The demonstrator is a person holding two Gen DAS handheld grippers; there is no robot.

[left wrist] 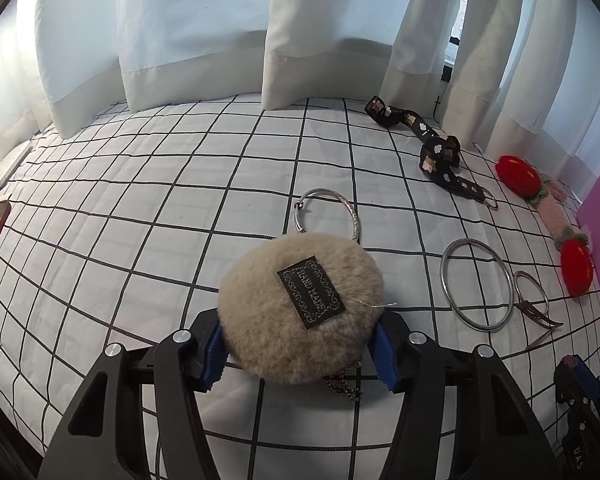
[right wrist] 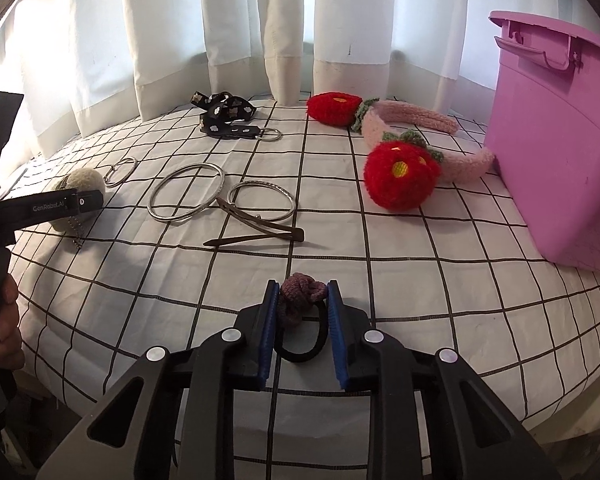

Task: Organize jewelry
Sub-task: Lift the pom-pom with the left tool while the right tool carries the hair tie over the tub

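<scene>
A fluffy beige pompom keychain with a dark label lies on the checked cloth, and its ball chain trails toward me. My left gripper has its blue pads against both sides of the fur. In the right wrist view the same pompom sits at the left under the left gripper. My right gripper is shut on a purple knitted hair tie, whose black elastic loop hangs between the fingers. The right gripper shows at the lower right of the left wrist view.
On the cloth lie silver bangles, a brown hair clip, a black flowered strap and a pink headband with red flowers. A purple lidded box stands at the right. White curtains hang behind. A hand holds the left gripper.
</scene>
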